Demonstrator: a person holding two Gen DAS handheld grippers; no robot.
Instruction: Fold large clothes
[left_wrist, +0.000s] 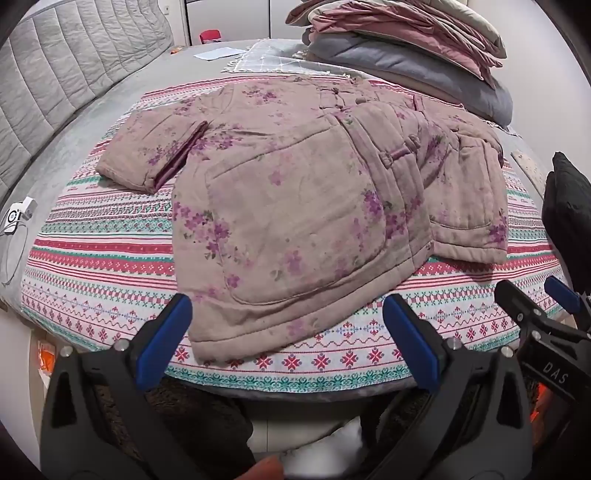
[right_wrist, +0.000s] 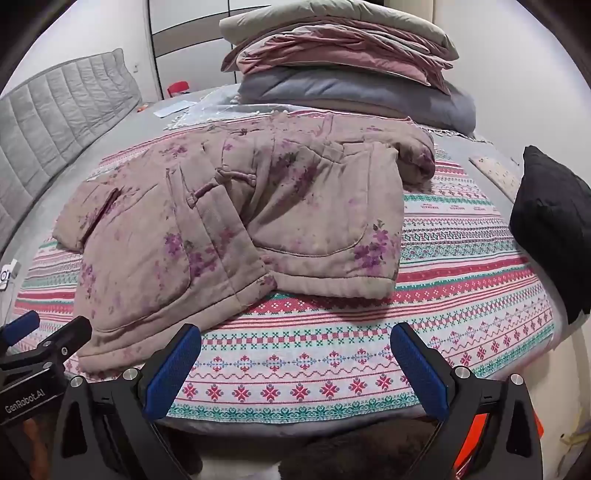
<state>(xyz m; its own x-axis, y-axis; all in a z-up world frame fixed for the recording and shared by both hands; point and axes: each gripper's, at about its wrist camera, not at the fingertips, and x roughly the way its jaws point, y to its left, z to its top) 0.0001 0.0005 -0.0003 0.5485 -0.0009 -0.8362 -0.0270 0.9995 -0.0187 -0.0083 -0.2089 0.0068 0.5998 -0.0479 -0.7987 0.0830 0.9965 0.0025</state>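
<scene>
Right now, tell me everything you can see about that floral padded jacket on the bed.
The floral padded jacket is a quilted, faded mauve garment printed with purple flowers, seemingly cotton. It lies front up on the striped patterned blanket, knotted fabric fasteners down its front, a patch pocket on each panel. One sleeve stretches out flat toward the headboard side; the other side is bunched and rumpled. Its lower fronts overlap. Neither open gripper, left or right, touches it.

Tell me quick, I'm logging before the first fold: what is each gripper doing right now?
Left gripper: open, holding nothing, fingers just short of the floral padded jacket.
Right gripper: open, holding nothing, above the patterned bedspread.
</scene>
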